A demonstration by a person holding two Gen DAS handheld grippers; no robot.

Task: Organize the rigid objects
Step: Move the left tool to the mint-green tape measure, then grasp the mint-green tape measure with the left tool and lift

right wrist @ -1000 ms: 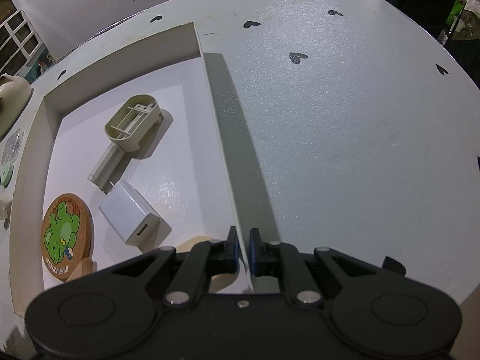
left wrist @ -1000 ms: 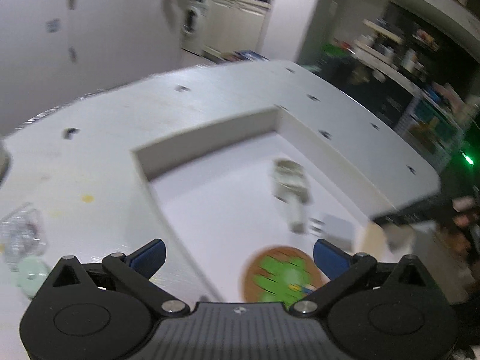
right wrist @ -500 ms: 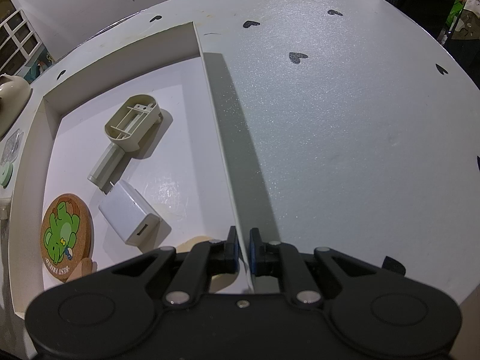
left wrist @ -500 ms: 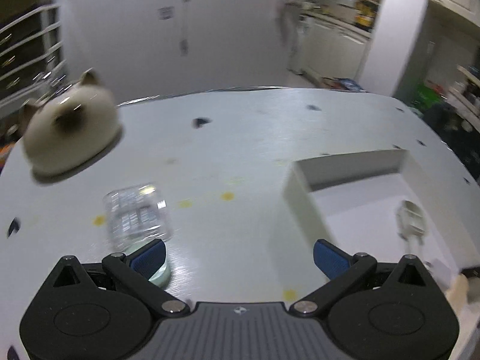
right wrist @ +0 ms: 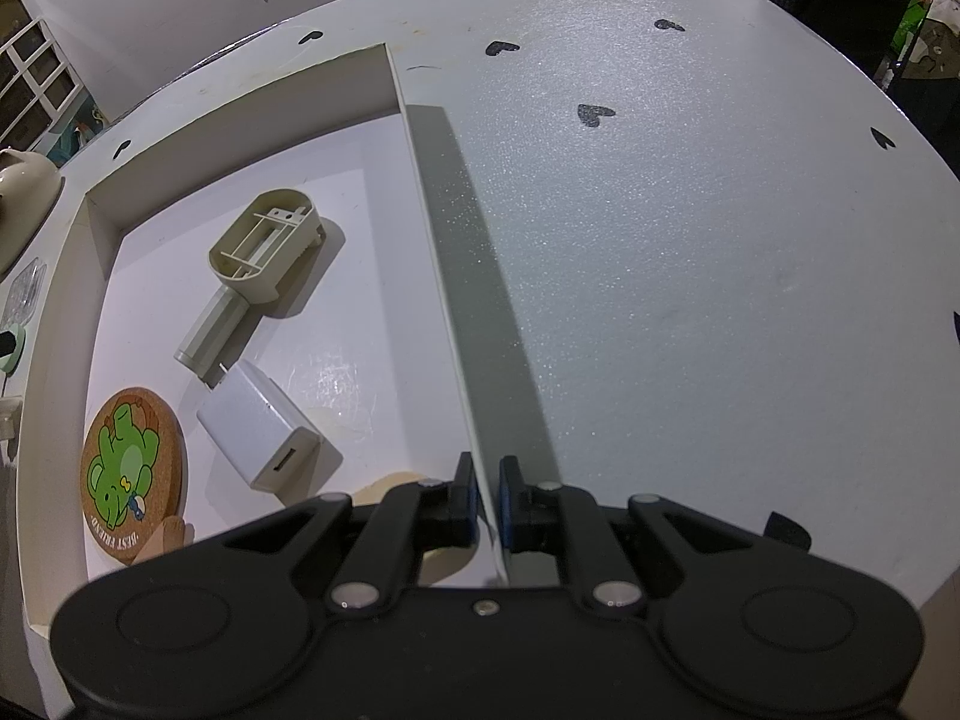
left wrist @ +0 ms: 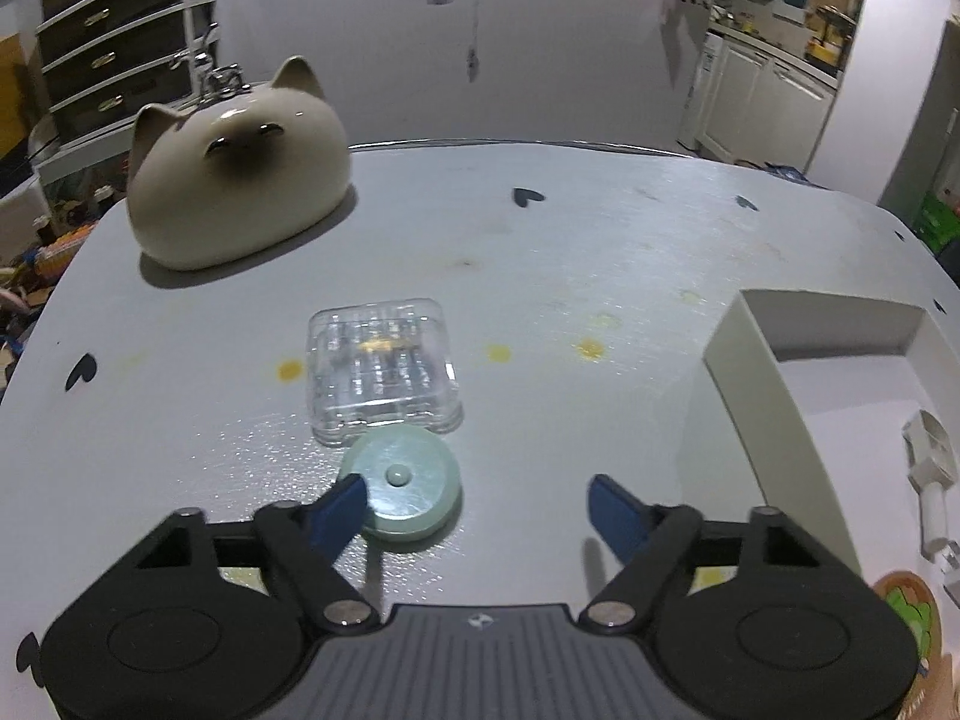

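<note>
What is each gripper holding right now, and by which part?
The right gripper is clamped on the white tray's side wall. The left gripper holds nothing; its jaws are closing near the green disc.

1. Table point(left wrist: 600, 252): pale grey, with black heart marks and yellow spots.
2. Cat figurine point(left wrist: 240, 180): glossy cream, dark-brown face patch.
3. Case point(left wrist: 384, 369): clear plastic.
4. Disc point(left wrist: 405, 489): mint green.
5. Tray point(right wrist: 66, 324): white.
6. Coaster point(right wrist: 132, 474): cork brown, green cartoon print.
7. Charger point(right wrist: 258, 432): white.
8. Holder point(right wrist: 264, 252): beige.
9. Fingertips point(left wrist: 612, 507): blue pads on black frames.
</note>
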